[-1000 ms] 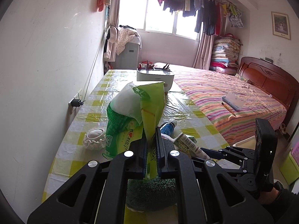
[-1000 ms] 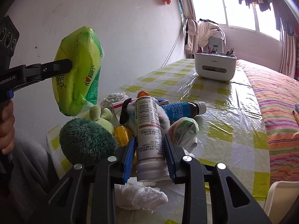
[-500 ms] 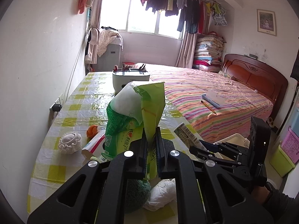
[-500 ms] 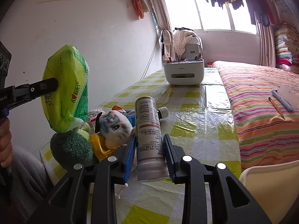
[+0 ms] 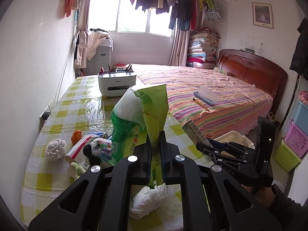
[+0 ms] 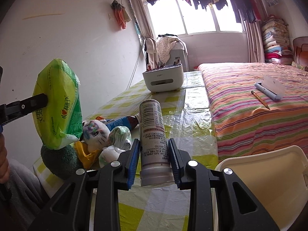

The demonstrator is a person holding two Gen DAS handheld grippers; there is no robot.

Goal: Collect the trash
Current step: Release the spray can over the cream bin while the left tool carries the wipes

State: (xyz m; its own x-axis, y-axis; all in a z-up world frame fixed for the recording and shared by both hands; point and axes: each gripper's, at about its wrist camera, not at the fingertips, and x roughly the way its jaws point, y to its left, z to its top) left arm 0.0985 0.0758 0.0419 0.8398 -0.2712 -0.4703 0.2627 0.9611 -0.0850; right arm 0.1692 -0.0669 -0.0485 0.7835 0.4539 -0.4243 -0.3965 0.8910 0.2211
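Observation:
My left gripper is shut on the folded edge of a green plastic wrapper and holds it up above the table; the right wrist view shows that wrapper at the left, pinched by the left gripper's fingers. A grey can with a printed label stands upright between the blue pads of my right gripper, which is shut on it. In the left wrist view the can and the right gripper are at the right, near a cream bin. Crumpled white plastic lies below.
The yellow-checked table carries a plush toy, a lace ball, an orange piece, a dark bottle, a green fuzzy toy and a white organiser. The cream bin sits beside the striped bed.
Both grippers have swung right, away from the wall, each keeping its load. The can now hangs near the table's bed-side edge, with the cream bin much larger in view.

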